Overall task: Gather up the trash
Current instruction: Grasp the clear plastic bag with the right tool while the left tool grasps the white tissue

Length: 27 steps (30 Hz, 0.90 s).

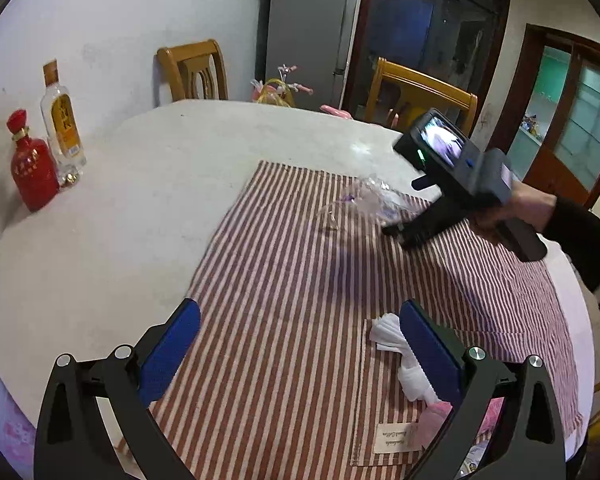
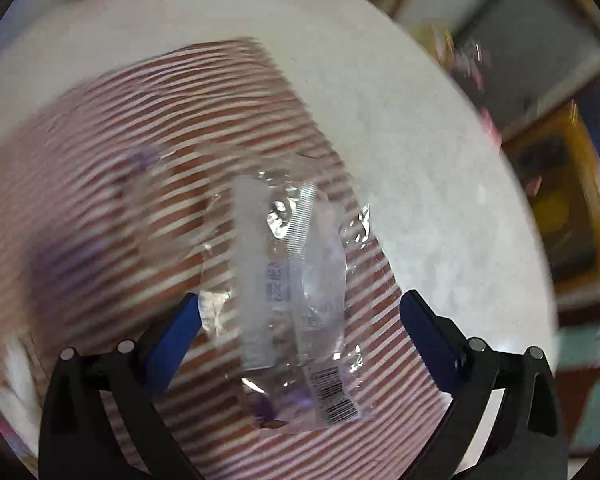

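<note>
A crumpled clear plastic wrapper (image 2: 276, 248) with a barcode lies on the red-and-white striped cloth (image 2: 220, 100). My right gripper (image 2: 300, 300) stands open over it, pointing steeply down. The wrapper sits between the blue pads and neither pad presses on it. The left wrist view shows the same wrapper (image 1: 364, 200) at the cloth's far edge, with the right gripper (image 1: 396, 234) beside it in a person's hand (image 1: 532, 204). My left gripper (image 1: 300, 312) is open above the cloth (image 1: 300, 240) with nothing between its fingers. A white crumpled tissue (image 1: 388, 334) lies against its right finger, partly hidden.
The cloth covers part of a round white table (image 1: 160, 180). A red bottle (image 1: 34, 172) and a clear bottle (image 1: 62, 120) stand at the table's left by the wall. Two wooden chairs (image 1: 194, 72) (image 1: 420, 92) and a grey fridge (image 1: 308, 28) stand behind. Something pink (image 1: 436, 416) lies near the tissue.
</note>
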{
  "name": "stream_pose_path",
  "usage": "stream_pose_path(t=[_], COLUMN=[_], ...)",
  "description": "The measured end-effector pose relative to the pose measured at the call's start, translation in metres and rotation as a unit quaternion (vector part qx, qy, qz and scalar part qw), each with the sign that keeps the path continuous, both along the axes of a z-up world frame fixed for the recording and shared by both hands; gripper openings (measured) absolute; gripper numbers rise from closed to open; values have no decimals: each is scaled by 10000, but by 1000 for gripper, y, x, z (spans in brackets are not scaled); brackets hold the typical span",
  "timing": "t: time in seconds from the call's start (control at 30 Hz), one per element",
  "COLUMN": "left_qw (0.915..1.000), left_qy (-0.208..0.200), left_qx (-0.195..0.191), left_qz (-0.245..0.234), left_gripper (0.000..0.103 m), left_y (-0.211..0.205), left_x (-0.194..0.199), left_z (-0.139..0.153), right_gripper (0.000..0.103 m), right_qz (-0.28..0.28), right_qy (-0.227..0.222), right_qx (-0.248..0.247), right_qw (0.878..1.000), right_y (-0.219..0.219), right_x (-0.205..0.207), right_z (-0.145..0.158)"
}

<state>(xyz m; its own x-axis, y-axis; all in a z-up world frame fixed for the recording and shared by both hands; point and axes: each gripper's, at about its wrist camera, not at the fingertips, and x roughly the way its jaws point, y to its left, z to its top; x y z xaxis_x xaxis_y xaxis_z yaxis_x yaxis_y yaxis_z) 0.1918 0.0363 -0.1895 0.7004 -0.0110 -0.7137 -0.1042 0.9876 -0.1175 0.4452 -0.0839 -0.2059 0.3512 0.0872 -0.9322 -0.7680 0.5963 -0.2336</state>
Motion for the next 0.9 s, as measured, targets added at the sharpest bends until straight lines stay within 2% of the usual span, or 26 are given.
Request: stream_pose_path(t=[0.07,0.13,0.17,0.3,0.43,0.5,0.67,0.77,0.9], left_qw=[9999,9997,9996,9991,9989,9989,9989,9975,9917], left_qy=[63,100,112,182,213,214,208,392,688], left_qx=[-135,-213,-242,-370,-323,-285,-202,-297,-748], left_qz=[-18,-43,-60,-130,-272,-302,-366,-516,-787], left_gripper=[97,97,97,97,97,97,97,97,97], left_y=[1,0,-1,-5,-15,-17,-19,-25,-48], left_x=[2,5,6,11,13,13,14,19,33], left_z=[-4,-6,-7,-13,-14,-14,-10,-15,-30], right_gripper=[96,85,82,35,20,19,19,19,19], right_qz=[-333,-639,-696,-938,-1050,-1083,-1202,-1472,-1704], right_qy=[523,1100,1071,1055,955,967,301,26,-63], right_qx=[301,693,747,853,938,1095,1401,1851,2561], right_qw=[9976,9895,9890,9863,9854,9833,9824,9716,9515], right_y=[-9,-22,-25,-40,-53,-60,-84,-113,-154], right_x=[18,28,31,38,37,33,15,-2,-49], right_z=[-3,-5,-4,6,10,14,50,82,117])
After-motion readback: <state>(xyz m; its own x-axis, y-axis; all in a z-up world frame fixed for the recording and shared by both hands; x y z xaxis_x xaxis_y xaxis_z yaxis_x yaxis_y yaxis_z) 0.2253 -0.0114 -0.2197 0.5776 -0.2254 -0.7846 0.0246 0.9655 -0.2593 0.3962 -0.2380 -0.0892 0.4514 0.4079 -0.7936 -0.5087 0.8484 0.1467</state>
